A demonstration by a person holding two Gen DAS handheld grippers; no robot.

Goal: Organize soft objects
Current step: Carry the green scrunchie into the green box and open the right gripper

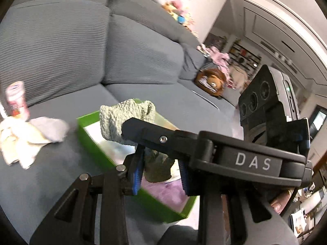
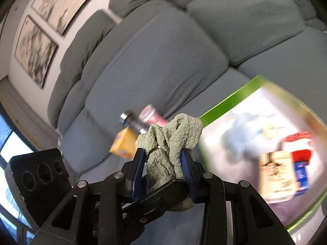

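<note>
Both the left claw (image 1: 161,173) and right claw (image 2: 163,167) pinch the green cloth (image 2: 171,143) nearly shut. Holding it together probably allows folding above the green box (image 1: 92,140), lower centre.

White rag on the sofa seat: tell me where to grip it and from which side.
Pinch the raised, bunched fold of the white rag from above; it lies crumpled and loose on the sofa seat, with the can close behind.
</note>
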